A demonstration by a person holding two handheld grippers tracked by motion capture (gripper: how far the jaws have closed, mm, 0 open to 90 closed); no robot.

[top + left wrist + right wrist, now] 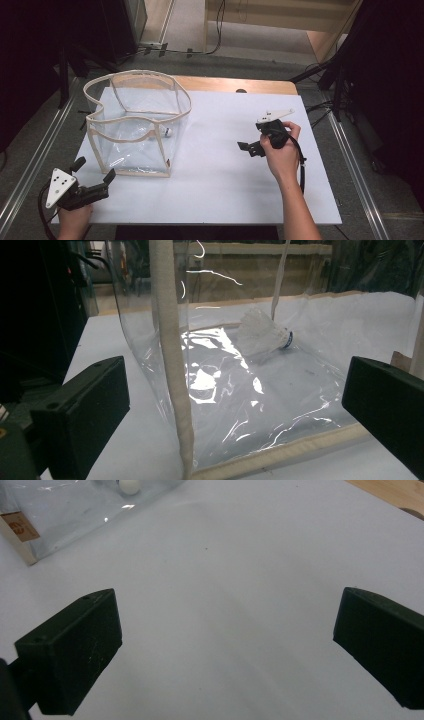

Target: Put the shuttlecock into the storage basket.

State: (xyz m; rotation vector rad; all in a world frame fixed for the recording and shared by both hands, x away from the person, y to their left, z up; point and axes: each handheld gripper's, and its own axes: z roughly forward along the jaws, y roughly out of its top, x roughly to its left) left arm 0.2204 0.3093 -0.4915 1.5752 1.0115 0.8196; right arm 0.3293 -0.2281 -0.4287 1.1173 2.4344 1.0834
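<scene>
Both grippers had their jaws wide apart and held nothing. From the high view, the left gripper [94, 169] sat at the near left corner of the table [225, 165], just beside the bag [137, 122], with one jaw close to the bag's near edge but not touching it. The right gripper [250, 147] hung over bare table, well apart from the bag, its jaws aimed left toward it. The shuttlecock [166, 132] lay inside the bag, on its floor near the right wall, far from both grippers.

From the left gripper view, the left gripper [235, 405] had a wide gap between its jaws, and the bag's see-through wall [240, 390] stood in that gap. The shuttlecock [264, 335] lay on its side beyond the wall, past the jaws. Its long side ran left to right, feathers to the left and round tip to the right.

From the right gripper view, the right gripper [225, 645] was just as wide open, with white table between its jaws. The bag [60, 520] was at the top left, far ahead, with the shuttlecock's white tip [129, 486] seen through it.
</scene>
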